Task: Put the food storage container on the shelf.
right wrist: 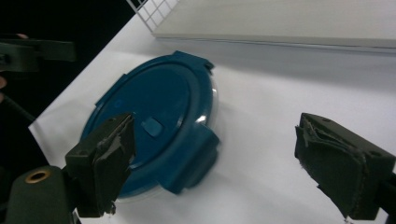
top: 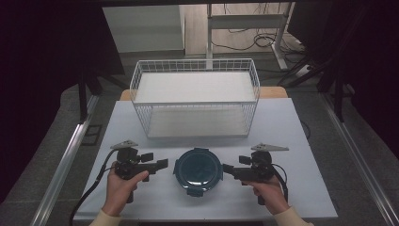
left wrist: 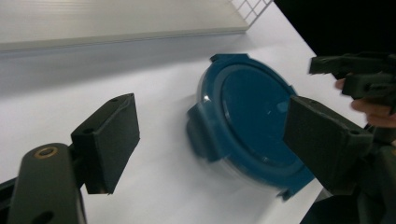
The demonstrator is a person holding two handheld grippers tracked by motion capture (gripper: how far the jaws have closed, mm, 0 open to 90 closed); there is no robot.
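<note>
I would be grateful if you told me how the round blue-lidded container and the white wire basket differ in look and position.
The round blue-lidded container is low, solid and closed by a clip-on lid; the white wire basket is tall, rectangular, open-topped and made of mesh. The container lies near the person, between the left gripper and the right gripper; the basket stands farther back. Both rest on the white table.

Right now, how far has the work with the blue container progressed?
Nothing looks done: the blue-lidded container sits on the table, lid on, before the wire basket. In hand: the left tool and right tool flank it, open, not touching. Gripping remains.
</note>
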